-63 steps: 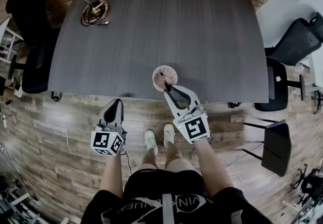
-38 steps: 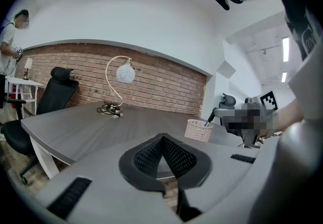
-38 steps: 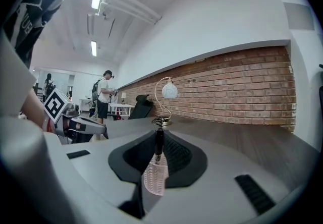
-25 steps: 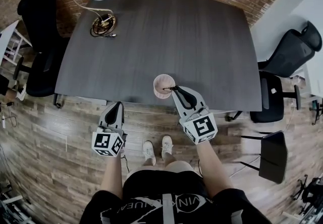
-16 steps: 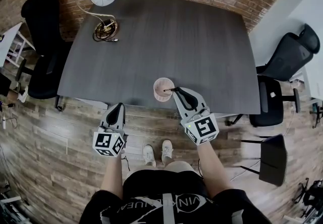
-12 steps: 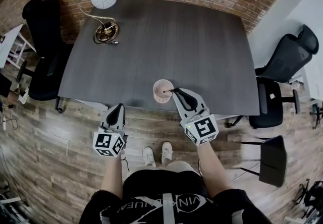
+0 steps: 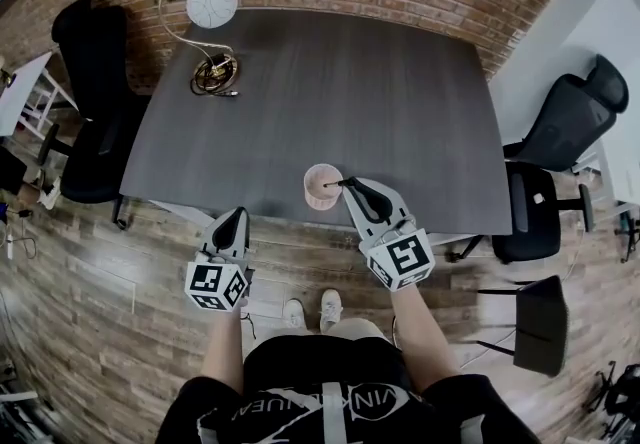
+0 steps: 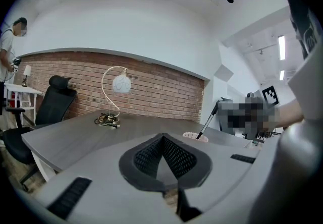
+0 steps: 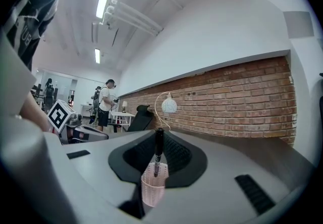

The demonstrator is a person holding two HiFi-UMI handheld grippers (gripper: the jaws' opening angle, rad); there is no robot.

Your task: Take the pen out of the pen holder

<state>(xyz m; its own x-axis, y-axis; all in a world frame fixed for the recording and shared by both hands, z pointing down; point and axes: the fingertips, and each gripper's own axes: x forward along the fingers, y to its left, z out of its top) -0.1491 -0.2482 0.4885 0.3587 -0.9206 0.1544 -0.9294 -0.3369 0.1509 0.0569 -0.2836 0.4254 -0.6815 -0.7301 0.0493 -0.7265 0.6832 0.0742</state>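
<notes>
A pink mesh pen holder stands at the near edge of the dark grey table. A black pen rises from the pen holder, its lower end still inside the cup. My right gripper is shut on the pen's upper end, just right of the holder's rim. In the right gripper view the gripper has its jaws together around the pen's top. My left gripper is shut with nothing in it, over the floor left of the holder. The left gripper view shows the holder with the tilted pen.
A globe lamp with a coiled brass base stands at the table's far left corner. Black office chairs sit left and right of the table. A brick wall runs behind. A person stands far off.
2.5 s ago my right gripper stood open around the pen; since 1 s ago it is shut on it. Since then both grippers have barely moved; the head camera has drawn back a little.
</notes>
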